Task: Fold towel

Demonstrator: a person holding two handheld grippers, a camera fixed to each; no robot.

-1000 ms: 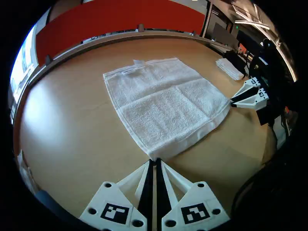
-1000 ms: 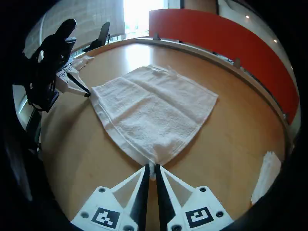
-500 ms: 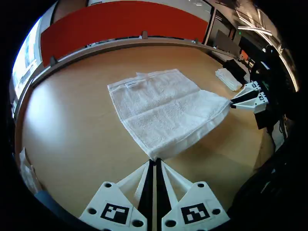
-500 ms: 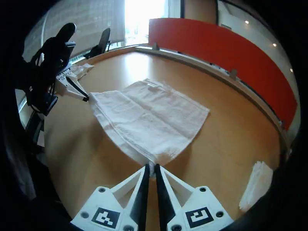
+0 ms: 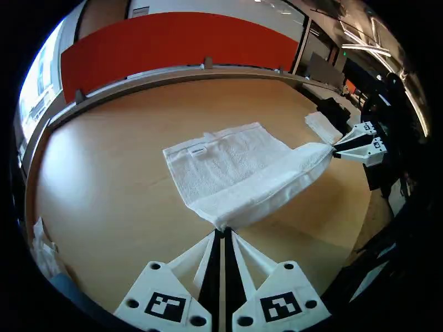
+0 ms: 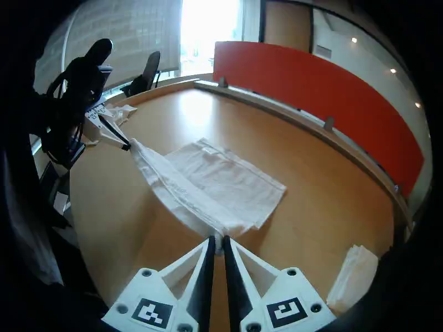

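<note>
A white towel (image 5: pixel 238 166) lies partly on the wooden table (image 5: pixel 111 182), its near edge lifted off the surface. My left gripper (image 5: pixel 223 229) is shut on one near corner of the towel. In the left gripper view the right gripper (image 5: pixel 334 154) holds the other near corner at the right. In the right gripper view my right gripper (image 6: pixel 219 239) is shut on its corner of the towel (image 6: pixel 221 180), and the left gripper (image 6: pixel 128 146) pinches the far corner at the left. The raised edge hangs taut between the two grippers.
A red panel (image 5: pixel 177 44) runs behind the table's far rim. A folded white cloth (image 5: pixel 322 126) lies at the right in the left gripper view, and a white stack (image 6: pixel 354 271) lies at the lower right in the right gripper view. Chairs (image 6: pixel 145 61) stand beyond the table.
Both grippers have risen with their towel corners. The near edge went from lying flat to hanging above the table, and the flat part of the towel looks smaller.
</note>
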